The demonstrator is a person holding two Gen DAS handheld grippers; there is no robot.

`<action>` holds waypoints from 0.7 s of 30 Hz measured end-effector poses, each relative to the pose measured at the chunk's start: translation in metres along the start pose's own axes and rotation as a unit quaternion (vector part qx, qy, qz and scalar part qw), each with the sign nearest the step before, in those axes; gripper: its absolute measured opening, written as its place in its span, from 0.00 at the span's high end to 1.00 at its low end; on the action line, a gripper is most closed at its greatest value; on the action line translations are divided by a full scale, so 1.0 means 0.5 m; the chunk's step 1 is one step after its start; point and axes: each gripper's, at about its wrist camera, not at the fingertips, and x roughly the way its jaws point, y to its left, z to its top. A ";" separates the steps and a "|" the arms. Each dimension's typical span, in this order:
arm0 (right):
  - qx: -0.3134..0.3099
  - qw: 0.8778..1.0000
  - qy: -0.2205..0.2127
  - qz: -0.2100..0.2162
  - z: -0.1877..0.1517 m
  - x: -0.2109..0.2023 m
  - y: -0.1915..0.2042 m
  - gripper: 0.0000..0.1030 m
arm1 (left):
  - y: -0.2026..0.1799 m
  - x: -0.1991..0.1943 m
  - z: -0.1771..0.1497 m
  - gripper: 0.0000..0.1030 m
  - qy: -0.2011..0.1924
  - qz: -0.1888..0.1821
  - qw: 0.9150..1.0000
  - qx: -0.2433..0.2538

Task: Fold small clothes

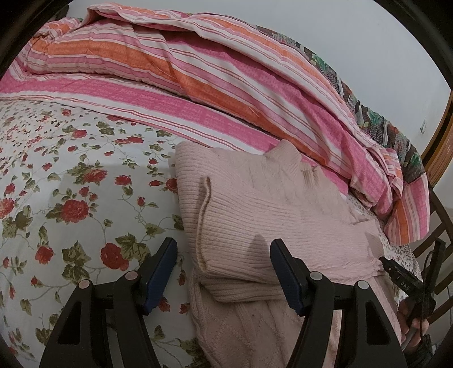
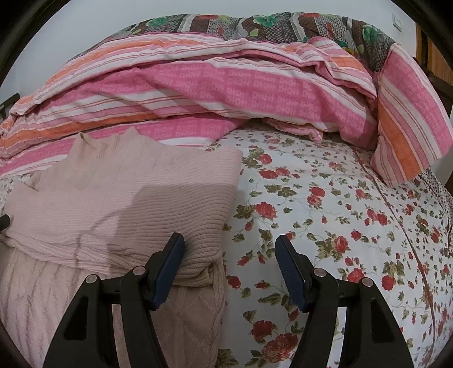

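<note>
A pale pink knit sweater (image 1: 254, 203) lies on the flowered bed sheet (image 1: 70, 184), collar toward the striped quilt, with both sleeves folded over its body. My left gripper (image 1: 222, 254) is open and empty, straddling the sweater's left edge just above the folded sleeve. In the right wrist view the sweater (image 2: 127, 192) fills the left half. My right gripper (image 2: 229, 249) is open and empty, straddling the sweater's right edge, its left finger over the folded sleeve. The right gripper's body also shows at the far right of the left wrist view (image 1: 402, 277), held by a hand.
A bunched pink, orange and white striped quilt (image 1: 212, 79) lies across the back of the bed, also in the right wrist view (image 2: 226, 82). A dark patterned blanket (image 2: 269, 25) lies behind it. A wooden frame (image 1: 438, 147) stands at the right. Bare sheet (image 2: 339, 226) lies right of the sweater.
</note>
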 end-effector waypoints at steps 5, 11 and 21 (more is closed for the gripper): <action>0.007 1.000 -0.004 -0.006 -0.003 -0.030 -0.005 0.37 | -0.001 -0.003 -0.001 0.36 -0.003 0.001 1.000 -0.001; 0.000 1.000 -0.025 0.007 -0.064 -0.133 -0.003 0.37 | -0.001 -0.003 -0.003 0.36 -0.004 0.005 1.000 -0.001; 0.011 0.999 0.010 0.047 -0.189 -0.245 -0.023 0.37 | -0.020 -0.024 -0.028 0.33 -0.003 0.065 0.998 0.019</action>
